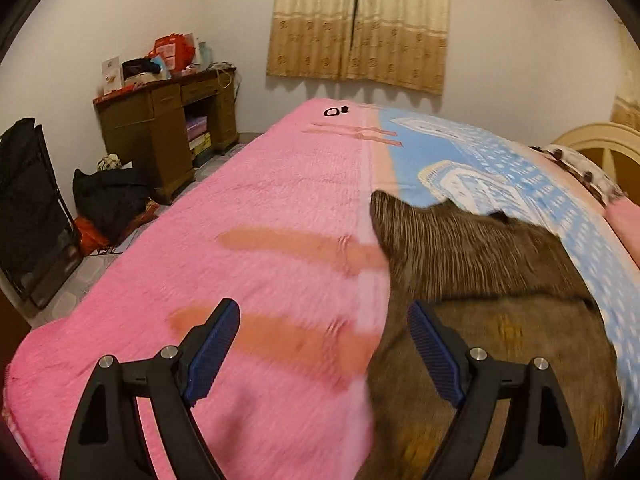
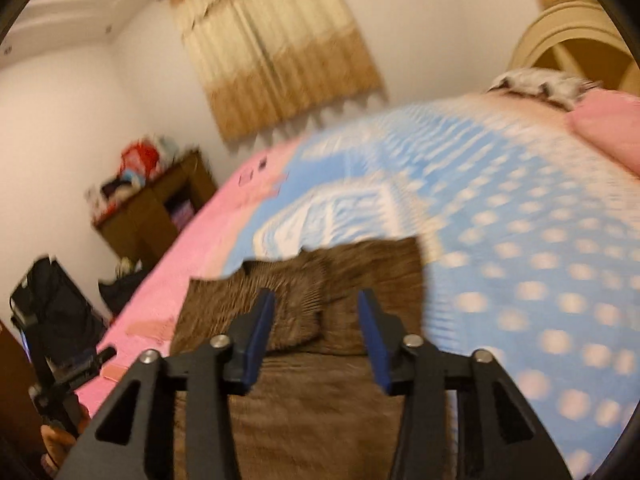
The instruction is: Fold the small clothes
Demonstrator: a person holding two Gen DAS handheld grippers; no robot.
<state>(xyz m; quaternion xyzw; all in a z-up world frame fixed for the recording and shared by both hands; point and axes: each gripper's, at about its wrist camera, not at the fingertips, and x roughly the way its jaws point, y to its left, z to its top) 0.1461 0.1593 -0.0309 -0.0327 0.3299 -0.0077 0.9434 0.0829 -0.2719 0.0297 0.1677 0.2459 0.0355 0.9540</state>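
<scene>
Bed [image 1: 280,208] carries a pink and blue blanket [image 1: 500,168]; brown garment [image 1: 480,264] lies on it at 4 o'clock in the left view, folded over. Wooden desk [image 1: 168,128] at 10 o'clock, curtain [image 1: 360,24] at 12. Left gripper [image 1: 324,344] spread, empty. Right gripper [image 2: 316,332] partly spread above the garment, pinching nothing.

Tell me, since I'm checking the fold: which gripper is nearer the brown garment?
Right. The right gripper hangs open directly above the brown garment; the left gripper stands open beside its left edge, mostly over the pink blanket.
</scene>
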